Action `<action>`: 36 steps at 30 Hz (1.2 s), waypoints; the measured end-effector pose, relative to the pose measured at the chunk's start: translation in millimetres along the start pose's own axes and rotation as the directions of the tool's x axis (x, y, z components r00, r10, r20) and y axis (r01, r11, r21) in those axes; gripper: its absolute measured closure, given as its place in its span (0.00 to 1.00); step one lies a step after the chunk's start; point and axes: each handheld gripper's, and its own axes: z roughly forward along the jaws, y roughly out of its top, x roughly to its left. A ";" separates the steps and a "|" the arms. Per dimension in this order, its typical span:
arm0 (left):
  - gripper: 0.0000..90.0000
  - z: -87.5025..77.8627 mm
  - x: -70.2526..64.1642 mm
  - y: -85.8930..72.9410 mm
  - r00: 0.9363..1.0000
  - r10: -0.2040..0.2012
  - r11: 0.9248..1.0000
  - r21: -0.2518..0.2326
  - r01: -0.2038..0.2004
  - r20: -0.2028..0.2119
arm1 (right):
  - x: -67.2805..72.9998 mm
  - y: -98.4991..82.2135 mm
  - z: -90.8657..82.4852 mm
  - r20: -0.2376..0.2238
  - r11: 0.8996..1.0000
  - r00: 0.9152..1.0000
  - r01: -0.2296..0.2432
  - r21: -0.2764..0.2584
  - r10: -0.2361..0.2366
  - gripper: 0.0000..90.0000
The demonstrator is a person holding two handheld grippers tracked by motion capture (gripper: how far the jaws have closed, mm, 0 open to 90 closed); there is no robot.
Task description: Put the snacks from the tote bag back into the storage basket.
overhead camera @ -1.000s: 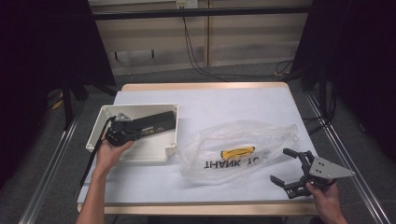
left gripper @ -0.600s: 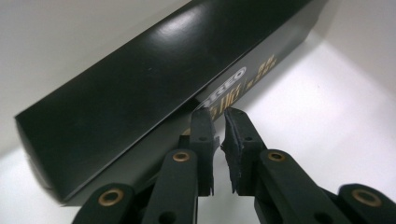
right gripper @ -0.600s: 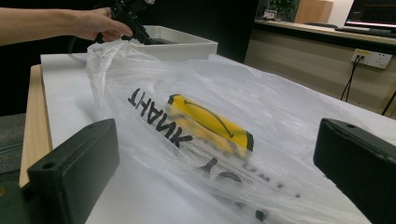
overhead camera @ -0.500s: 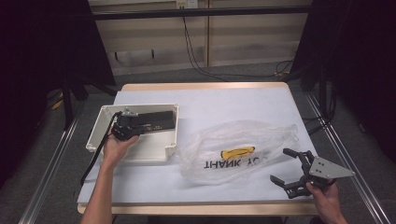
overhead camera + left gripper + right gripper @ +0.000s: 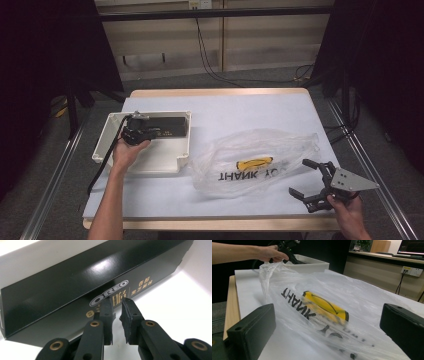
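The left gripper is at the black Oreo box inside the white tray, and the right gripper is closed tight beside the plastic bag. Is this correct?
Not quite. The right gripper is wide open, not closed: the high view and the right gripper view both show its jaws spread apart beside the bag. The left gripper is indeed at the Oreo box in the tray.

One white tray (image 5: 102,145), one black Oreo box (image 5: 75,287), one plastic bag (image 5: 255,160), two hand-held grippers.
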 end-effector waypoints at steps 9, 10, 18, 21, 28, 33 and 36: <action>0.85 0.1 -0.8 -0.6 1.000 0.010 1.000 0.003 -0.010 0.012 | 0.1 0.3 -0.9 0.001 1.000 1.000 -0.002 -0.001 0.002 0.00; 0.83 0.4 -1.3 -0.9 1.000 0.008 1.000 0.002 -0.008 0.016 | 0.0 0.3 -1.0 0.002 1.000 1.000 -0.002 -0.002 0.002 0.00; 0.68 -14.9 -5.1 -2.0 1.000 0.014 0.999 -0.043 -0.014 0.019 | -0.7 0.8 -1.8 0.003 1.000 1.000 0.000 -0.006 0.000 0.00; 0.62 -25.4 -5.2 -2.1 1.000 0.016 0.998 -0.065 -0.015 0.017 | -0.8 1.1 -2.1 0.005 1.000 1.000 -0.001 -0.007 0.001 0.00; 0.44 -55.0 -4.8 -9.2 0.998 0.060 0.991 -0.117 -0.060 -0.002 | -1.4 1.2 -2.0 0.001 1.000 1.000 0.002 -0.010 -0.002 0.00; 0.31 -76.5 -3.7 -17.8 0.998 0.060 0.983 -0.173 -0.062 -0.017 | -1.2 1.5 -2.1 0.008 1.000 1.000 -0.006 -0.012 0.006 0.00; 0.24 -87.5 -0.9 -23.7 0.999 0.046 0.982 -0.183 -0.048 -0.016 | -1.3 1.5 -2.0 0.007 1.000 1.000 -0.007 -0.013 0.007 0.00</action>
